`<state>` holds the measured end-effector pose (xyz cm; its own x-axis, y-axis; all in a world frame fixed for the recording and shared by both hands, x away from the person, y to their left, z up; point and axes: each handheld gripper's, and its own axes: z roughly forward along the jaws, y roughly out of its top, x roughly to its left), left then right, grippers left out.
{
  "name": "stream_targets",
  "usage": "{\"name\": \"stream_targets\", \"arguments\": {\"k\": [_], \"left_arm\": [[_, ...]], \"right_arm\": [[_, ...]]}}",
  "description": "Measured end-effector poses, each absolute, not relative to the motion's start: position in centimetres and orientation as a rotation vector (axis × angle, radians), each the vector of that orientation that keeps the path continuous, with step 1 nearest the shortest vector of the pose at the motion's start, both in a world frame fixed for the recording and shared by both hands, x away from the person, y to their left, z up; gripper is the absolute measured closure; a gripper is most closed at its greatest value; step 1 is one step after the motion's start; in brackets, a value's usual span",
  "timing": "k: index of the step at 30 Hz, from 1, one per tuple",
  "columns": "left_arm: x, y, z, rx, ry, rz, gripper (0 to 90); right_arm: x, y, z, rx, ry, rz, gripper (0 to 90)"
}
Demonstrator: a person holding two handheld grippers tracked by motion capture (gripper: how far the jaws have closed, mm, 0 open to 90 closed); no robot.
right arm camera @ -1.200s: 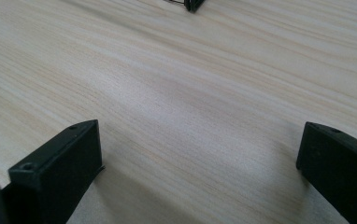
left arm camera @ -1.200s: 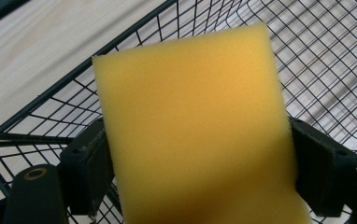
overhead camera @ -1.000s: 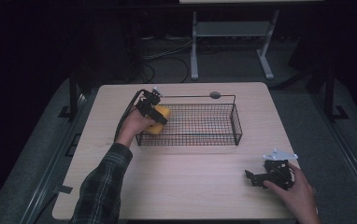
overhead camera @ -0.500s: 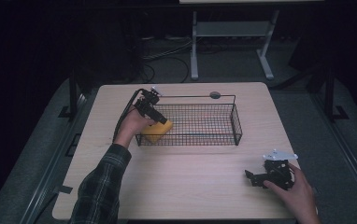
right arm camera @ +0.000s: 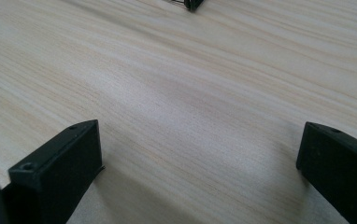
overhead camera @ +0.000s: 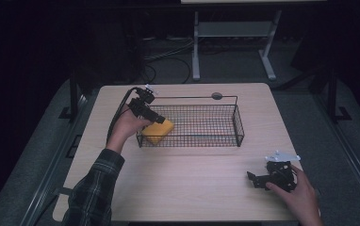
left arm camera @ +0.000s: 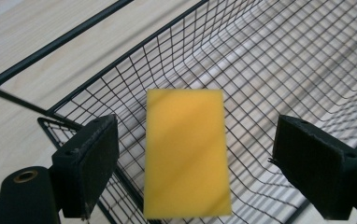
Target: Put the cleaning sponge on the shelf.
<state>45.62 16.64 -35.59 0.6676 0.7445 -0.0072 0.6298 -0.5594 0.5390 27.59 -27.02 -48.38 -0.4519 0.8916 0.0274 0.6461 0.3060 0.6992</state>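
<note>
The yellow sponge [left arm camera: 186, 151] sits inside the wire basket [overhead camera: 218, 137], at the basket's near-left corner, and in the high view it lies just behind the basket's near wall. In the left gripper view it shows flat and rectangular between the two black jaws, with clear gaps on either side, neither pad touching it. That view does not settle whether it rests on the basket floor or hangs just above it. The left gripper [overhead camera: 160, 119] is poised over that same corner of the basket, jaws spread wide apart and holding nothing, the hand [overhead camera: 126, 126] behind it just outside the basket's left end, a plaid sleeve [overhead camera: 94, 190] trailing back from it. A cable [overhead camera: 118, 115] loops off the gripper on the side away from the basket. The rest of the basket's mesh floor lies bare to the right of the sponge.

Well away from the basket, towards the near-right corner of the table [overhead camera: 183, 186], the right gripper [overhead camera: 253, 179] rests low on the wood. Its jaws stand wide open too, bare light woodgrain between them, gripping nothing.
</note>
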Motion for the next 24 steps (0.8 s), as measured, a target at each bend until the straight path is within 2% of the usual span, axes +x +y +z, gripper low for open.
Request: {"name": "stream_targets", "arguments": {"k": [24], "left_arm": [[38.2,20.1,-35.3,2.298,1.012,0.36,14.3]], "right_arm": [[27.6,-27.0,-48.4,1.376,2.213,0.924,0.0]]}}
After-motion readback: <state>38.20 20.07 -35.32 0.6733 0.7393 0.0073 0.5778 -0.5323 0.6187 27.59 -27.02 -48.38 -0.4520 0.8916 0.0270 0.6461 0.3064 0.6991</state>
